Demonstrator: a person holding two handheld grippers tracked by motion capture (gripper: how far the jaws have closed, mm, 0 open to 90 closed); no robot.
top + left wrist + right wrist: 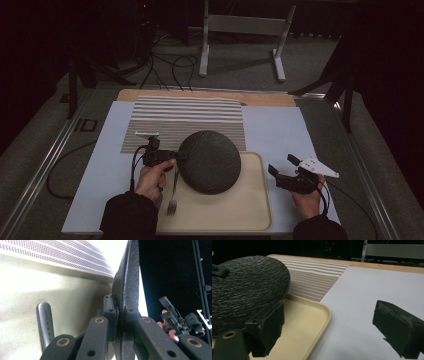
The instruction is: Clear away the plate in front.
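Note:
A dark, rough-textured round plate (210, 161) hangs tilted over the cream tray (250, 210). My left gripper (177, 155) is shut on the plate's left rim. In the left gripper view both pads clamp the plate's edge (131, 277) at my left gripper (120, 307). A metal fork (173, 195) lies on the tray's left side, its handle (46, 320) just beside the jaws. My right gripper (282, 164) stands open and empty off the tray's right edge, over the pale mat. In the right gripper view its jaws (332, 325) are wide apart, with the plate (244, 290) to their left.
A striped placemat (185, 117) lies behind the tray on a pale blue table cover (280, 130). A wooden table edge (270, 98) runs along the back. Beyond it are a white frame stand (245, 30) and loose cables (170, 65) on the floor.

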